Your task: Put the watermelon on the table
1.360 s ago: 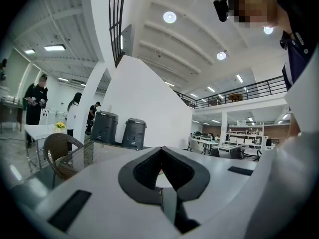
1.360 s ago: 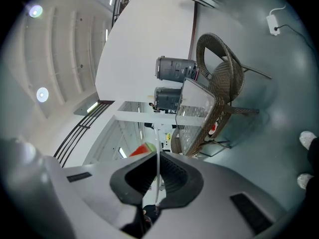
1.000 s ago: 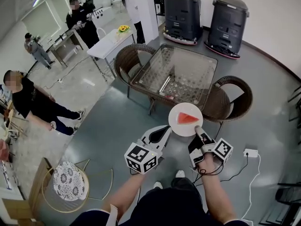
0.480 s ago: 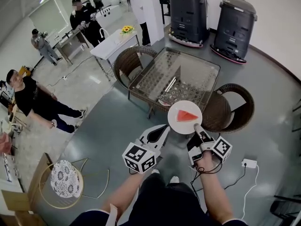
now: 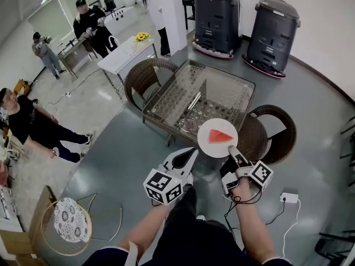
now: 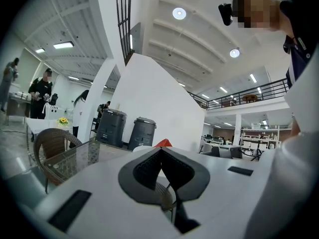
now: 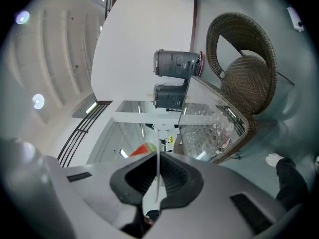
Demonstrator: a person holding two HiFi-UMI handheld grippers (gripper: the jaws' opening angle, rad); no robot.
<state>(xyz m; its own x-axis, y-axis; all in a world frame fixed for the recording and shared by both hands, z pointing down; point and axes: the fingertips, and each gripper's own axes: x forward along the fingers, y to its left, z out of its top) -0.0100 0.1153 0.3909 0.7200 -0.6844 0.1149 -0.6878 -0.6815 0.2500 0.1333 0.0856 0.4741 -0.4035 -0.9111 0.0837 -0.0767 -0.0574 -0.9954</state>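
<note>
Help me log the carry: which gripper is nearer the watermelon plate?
Right. The right gripper clamps the plate at its near rim, below the watermelon; the left gripper sits shut beside its left edge.

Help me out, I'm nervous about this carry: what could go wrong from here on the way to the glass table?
1. Only the right gripper pinches the plate, at its near rim, so it could tilt and the watermelon slice could slide off.
2. The left gripper is shut beside the plate and seems to give it no support.
3. A wicker chair stands close before the glass table; the plate or arm might catch on it.
</note>
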